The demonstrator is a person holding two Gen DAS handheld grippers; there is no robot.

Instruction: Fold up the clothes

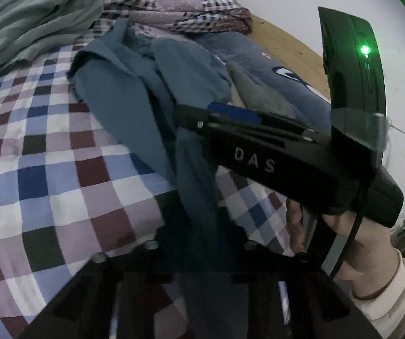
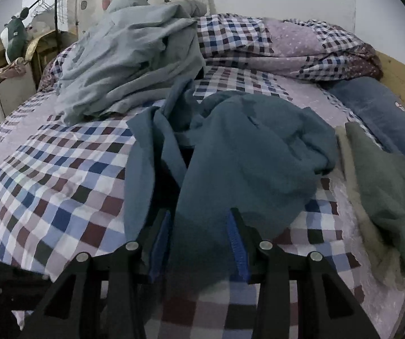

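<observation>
Blue garment [image 2: 247,152] crumpled mid-bed on checked sheet [image 2: 61,186]. Right gripper [image 2: 199,237] fingers spread, garment hem between them, not pinched. Left gripper [image 1: 196,254] grasp: cannot tell, fingers blurred. Grey-green cloth [image 2: 383,186] beside garment.

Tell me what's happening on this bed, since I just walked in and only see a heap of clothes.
A person holding a gripper in each hand is working on a crumpled teal-blue cotton garment lying on the checked bedsheet. The right gripper has its fingers apart with the garment's near edge between them. The left gripper has the same cloth hanging in front of it, its grip unclear. Nothing looks folded yet; a grey-green cloth lies to the right.
</observation>
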